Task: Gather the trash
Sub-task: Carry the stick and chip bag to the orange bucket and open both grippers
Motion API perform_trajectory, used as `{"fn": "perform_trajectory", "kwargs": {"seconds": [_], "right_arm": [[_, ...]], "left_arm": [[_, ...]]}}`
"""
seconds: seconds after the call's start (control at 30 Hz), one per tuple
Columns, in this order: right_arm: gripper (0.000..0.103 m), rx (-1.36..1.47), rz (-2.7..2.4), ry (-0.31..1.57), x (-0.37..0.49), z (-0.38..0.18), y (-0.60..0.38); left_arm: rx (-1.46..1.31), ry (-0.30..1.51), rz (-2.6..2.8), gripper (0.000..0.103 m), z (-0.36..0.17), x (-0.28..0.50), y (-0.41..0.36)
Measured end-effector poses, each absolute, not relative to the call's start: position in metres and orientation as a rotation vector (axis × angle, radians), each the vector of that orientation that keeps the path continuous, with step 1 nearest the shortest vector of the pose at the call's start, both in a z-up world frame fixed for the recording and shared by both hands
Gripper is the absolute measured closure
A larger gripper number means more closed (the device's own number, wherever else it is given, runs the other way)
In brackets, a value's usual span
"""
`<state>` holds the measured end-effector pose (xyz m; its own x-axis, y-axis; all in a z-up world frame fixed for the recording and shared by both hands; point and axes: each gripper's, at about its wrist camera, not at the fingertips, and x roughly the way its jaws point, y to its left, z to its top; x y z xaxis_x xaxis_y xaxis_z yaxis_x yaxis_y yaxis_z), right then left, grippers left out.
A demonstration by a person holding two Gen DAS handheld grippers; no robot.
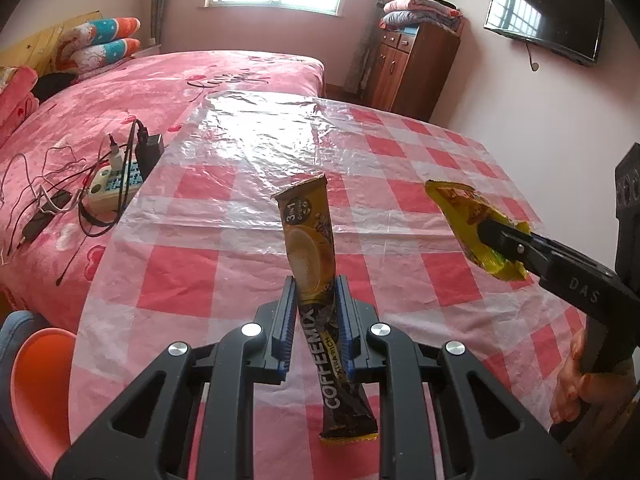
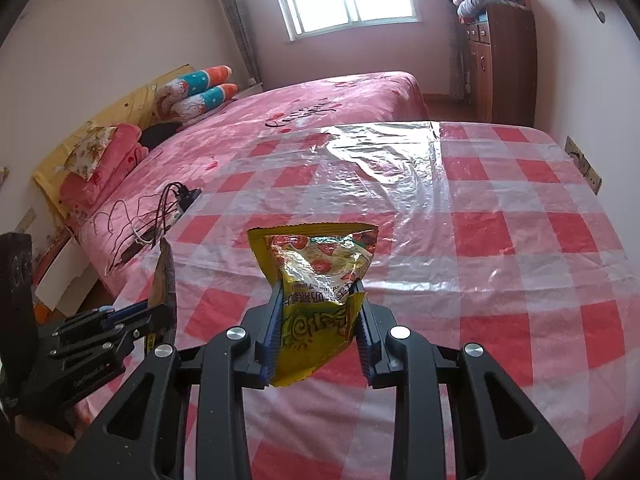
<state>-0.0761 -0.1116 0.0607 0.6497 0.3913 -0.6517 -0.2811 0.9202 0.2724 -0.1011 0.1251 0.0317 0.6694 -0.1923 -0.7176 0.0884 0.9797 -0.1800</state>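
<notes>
Both wrappers lifted, bin next

I'm holding the coffee sachet (image 1: pixel 316 280) in the left gripper (image 1: pixel 316 308), jaws clamped, long axis running forward; the right gripper (image 2: pixel 318 320) jaws are pinching the yellow snack packet (image 2: pixel 320 280) above the surface (image 2: pixel 500 240) near its front edge.

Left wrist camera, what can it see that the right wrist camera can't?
Only the left wrist view shows the printed front of the coffee sachet, the wall TV and an orange bowl. Only the right wrist view shows the yellow snack packet front-on and a wall socket. Both show the left gripper shut on the sachet, the right gripper shut on the packet, the checked table, the pink bed and the power strip.
</notes>
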Motion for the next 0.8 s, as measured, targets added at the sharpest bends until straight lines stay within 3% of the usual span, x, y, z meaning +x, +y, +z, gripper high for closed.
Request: {"fn": "perform_trajectory", "kwargs": {"seconds": [0.8], "right_arm": [[0.07, 0.048, 0.539, 0.761, -0.122, 0.084, -0.04]], "left_arm": [[-0.207, 0.753, -0.103, 0.082, 0.052, -0.139, 0.184]]}}
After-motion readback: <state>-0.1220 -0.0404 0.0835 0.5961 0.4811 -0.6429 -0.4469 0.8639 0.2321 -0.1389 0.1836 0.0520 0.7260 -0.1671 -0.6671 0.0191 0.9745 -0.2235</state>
